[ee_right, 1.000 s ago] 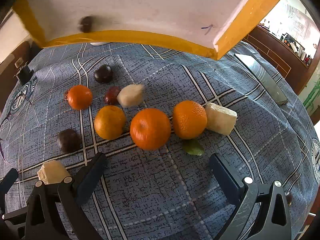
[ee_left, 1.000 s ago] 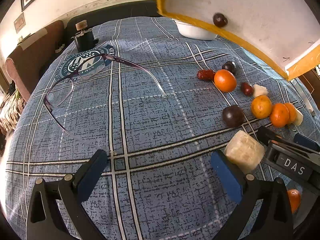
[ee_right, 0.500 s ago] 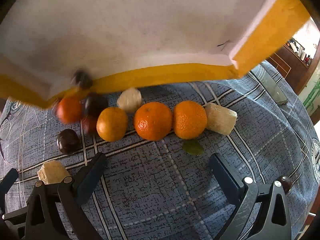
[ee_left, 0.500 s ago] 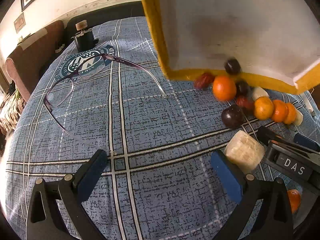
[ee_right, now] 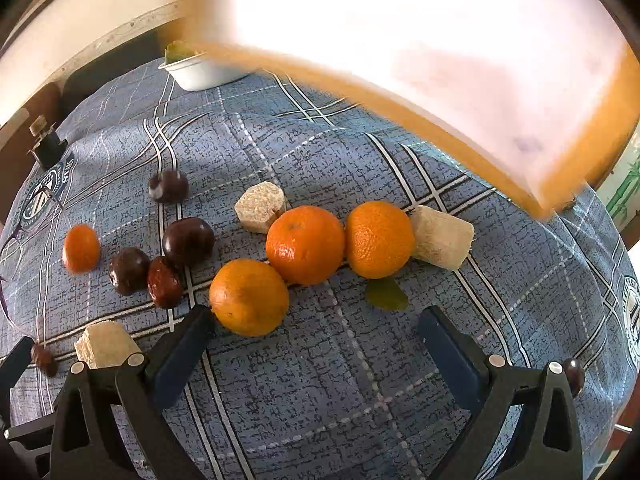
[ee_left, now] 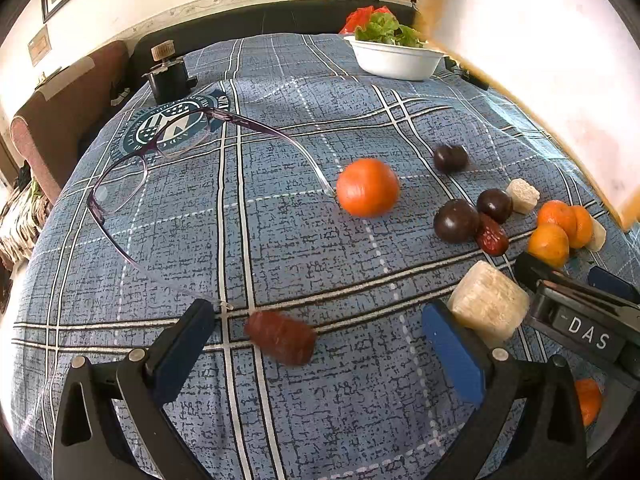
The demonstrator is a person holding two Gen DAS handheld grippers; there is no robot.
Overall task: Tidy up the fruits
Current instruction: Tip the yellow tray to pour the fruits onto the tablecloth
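Left tongs (ee_left: 316, 344): spread wide, holding nothing, low over the blue plaid cloth (ee_left: 280, 240) on the desk, in the same place as a second ago.
Right tongs (ee_right: 312, 344): also wide apart and empty, parked just short of the fruit as before.
Yellow-rimmed tray (ee_right: 400, 40): half a second ago it hung low over the pile; now it is lifted up and away to the upper right, blurred, and the dark fruit seen on it earlier no longer shows.
Red date (ee_left: 280, 338): new in this spot, blurred, lying between the left tongs' blue pads.
Lone orange (ee_left: 368, 192): now apart from the group, near the tip of the eyeglasses' (ee_left: 160, 152) arm; it sat closer to the other fruit before.
Dark plums: one alone at (ee_left: 451, 158), two more (ee_left: 456, 221) close together with a second red date (ee_left: 492, 236) touching them.
Orange cluster (ee_right: 306, 244): three oranges in a touching row, the nearest one (ee_right: 249, 297) just beside the right tongs' left finger.
Pale fibrous chunks: one behind the oranges (ee_right: 260, 207), one against the rightmost orange (ee_right: 440, 236), one at the near left (ee_right: 106, 342).
Green leaf (ee_right: 386, 299): flat on the cloth in front of the oranges.
White bowl of greens (ee_left: 394, 60): at the far edge, uncovered now that the tray has moved.
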